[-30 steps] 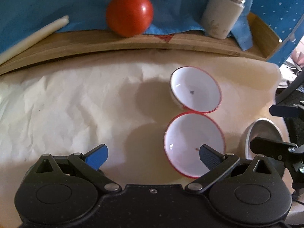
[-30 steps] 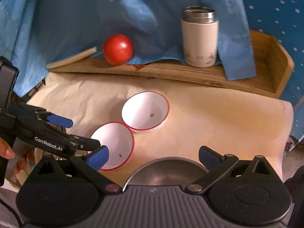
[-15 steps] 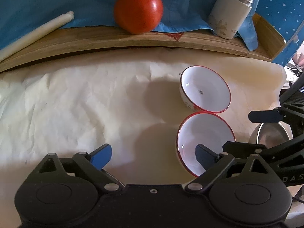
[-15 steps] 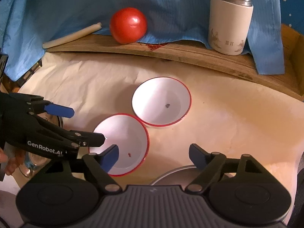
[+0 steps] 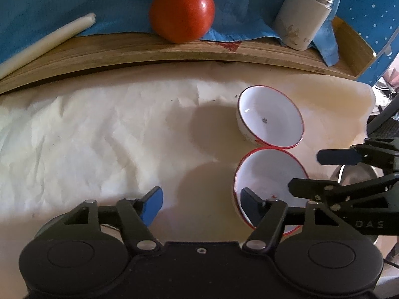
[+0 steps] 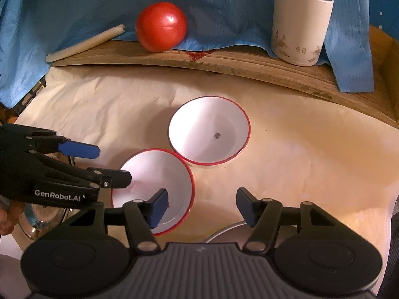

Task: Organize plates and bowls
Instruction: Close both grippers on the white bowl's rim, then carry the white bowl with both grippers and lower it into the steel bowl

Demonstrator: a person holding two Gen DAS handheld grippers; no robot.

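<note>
Left gripper (image 5: 200, 203) jaws closing over the near red-rimmed white bowl's edge (image 5: 270, 172), right gripper (image 6: 201, 205) jaws closing (nothing between), second red-rimmed white bowl (image 6: 209, 130) touching at one o'clock.

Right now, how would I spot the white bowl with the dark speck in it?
Start at the wooden shelf at the back, draped in blue cloth. On the cream paper below it sit two red-rimmed white bowls, touching. Yours is the far bowl, nearer the shelf, with a dark speck at its bottom; the near bowl lacks one.
</note>
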